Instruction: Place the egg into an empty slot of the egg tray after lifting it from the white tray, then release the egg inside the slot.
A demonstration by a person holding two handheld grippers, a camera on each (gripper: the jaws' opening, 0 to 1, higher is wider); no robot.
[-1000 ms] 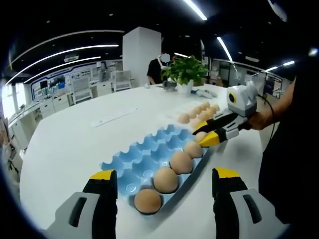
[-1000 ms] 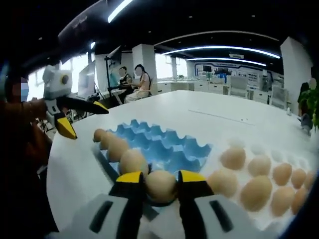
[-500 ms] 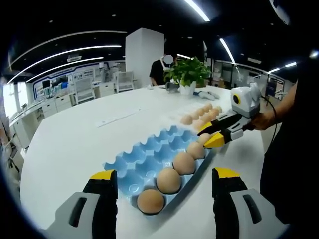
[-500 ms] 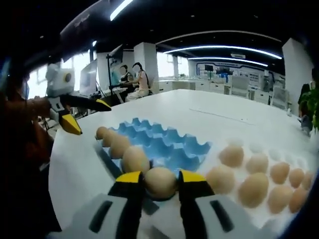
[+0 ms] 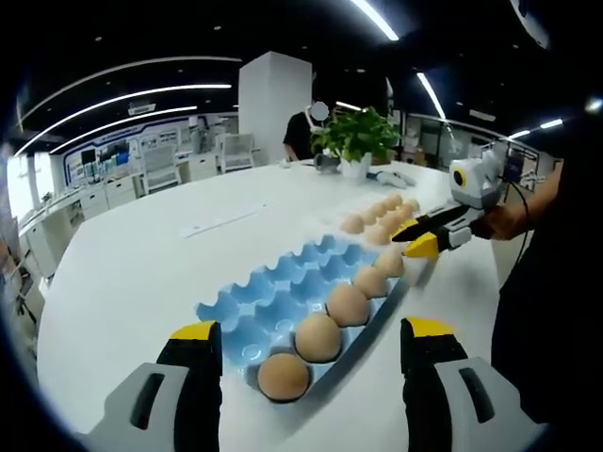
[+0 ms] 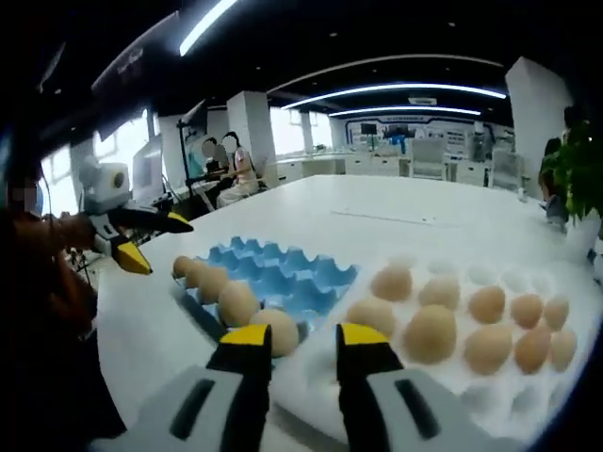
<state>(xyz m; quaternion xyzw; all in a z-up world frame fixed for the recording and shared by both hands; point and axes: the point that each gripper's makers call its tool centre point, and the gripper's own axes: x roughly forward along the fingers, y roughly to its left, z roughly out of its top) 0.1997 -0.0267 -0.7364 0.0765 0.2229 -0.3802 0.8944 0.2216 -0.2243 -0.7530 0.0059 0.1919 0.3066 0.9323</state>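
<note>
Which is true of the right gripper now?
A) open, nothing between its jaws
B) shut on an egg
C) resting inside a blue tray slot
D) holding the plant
A: the right gripper has its jaws apart with only the white tray showing between them, and the egg sits in the blue egg tray.

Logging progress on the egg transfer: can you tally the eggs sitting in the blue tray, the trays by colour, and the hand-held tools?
Eggs in the blue tray: 5
Blue tray: 1
White tray: 1
Tools, the left tool and the right tool: 2
Total: 9
</note>
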